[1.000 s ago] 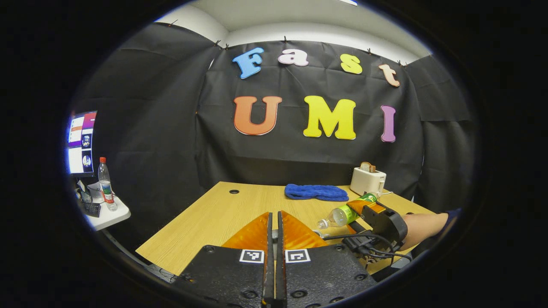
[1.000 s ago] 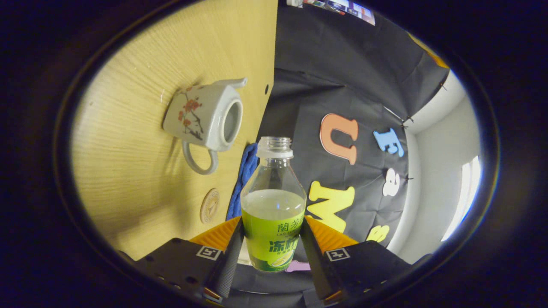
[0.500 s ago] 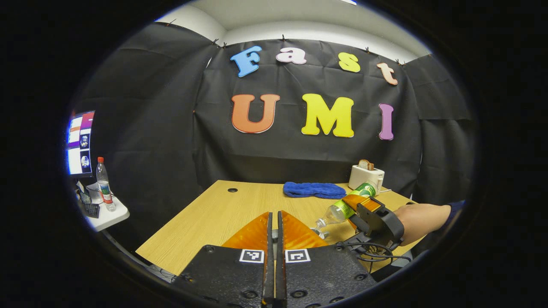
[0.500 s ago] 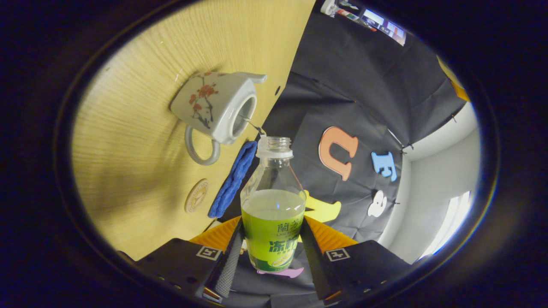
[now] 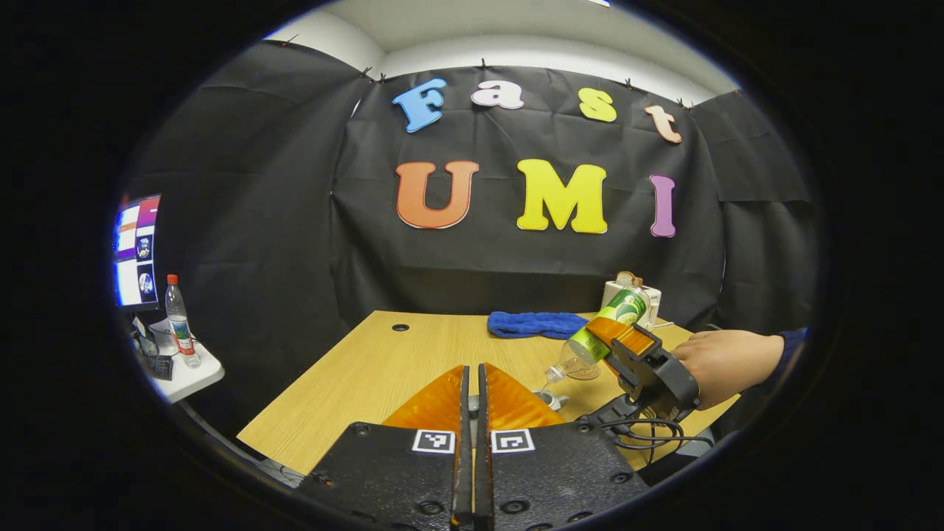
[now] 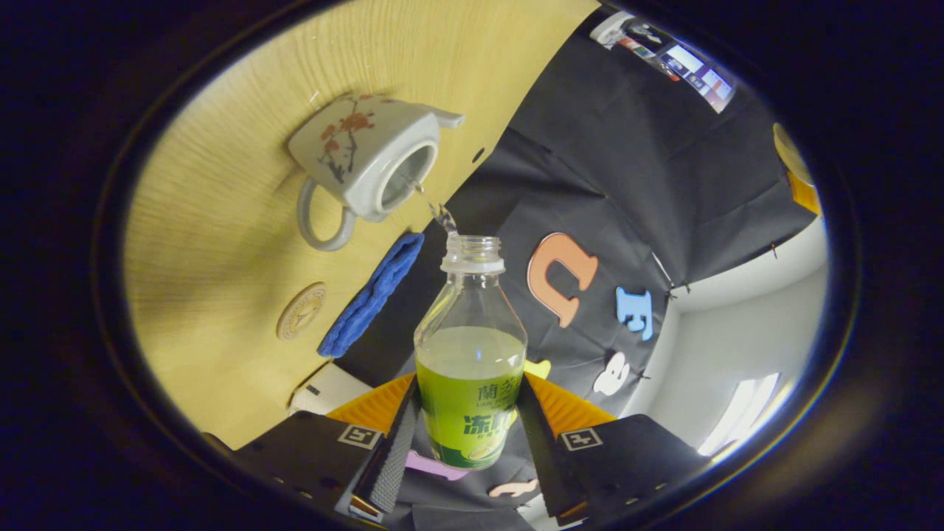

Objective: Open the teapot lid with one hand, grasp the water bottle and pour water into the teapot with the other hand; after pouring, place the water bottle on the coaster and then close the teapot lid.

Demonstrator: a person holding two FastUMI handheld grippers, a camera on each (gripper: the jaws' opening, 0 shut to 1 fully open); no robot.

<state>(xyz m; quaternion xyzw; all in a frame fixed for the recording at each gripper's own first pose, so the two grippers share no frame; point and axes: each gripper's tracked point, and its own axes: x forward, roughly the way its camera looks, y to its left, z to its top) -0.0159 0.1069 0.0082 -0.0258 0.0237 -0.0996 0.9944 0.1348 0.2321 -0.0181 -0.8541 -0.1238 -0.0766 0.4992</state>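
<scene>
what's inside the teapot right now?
Lid is off. A thin stream from the water bottle enters the teapot mouth. Its inside is shadowed; the water level can't be seen.

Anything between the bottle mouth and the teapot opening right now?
Nothing visible. The bottle is tilted toward the teapot, whose opening is uncovered, and a thin stream runs from its mouth into it.

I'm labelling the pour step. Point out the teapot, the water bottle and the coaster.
teapot [image 6: 352, 155], right gripper view, on its flowered side.
water bottle [image 6: 470, 398], right gripper view, on its label.
coaster [image 6: 301, 311], right gripper view, on its face.
</scene>
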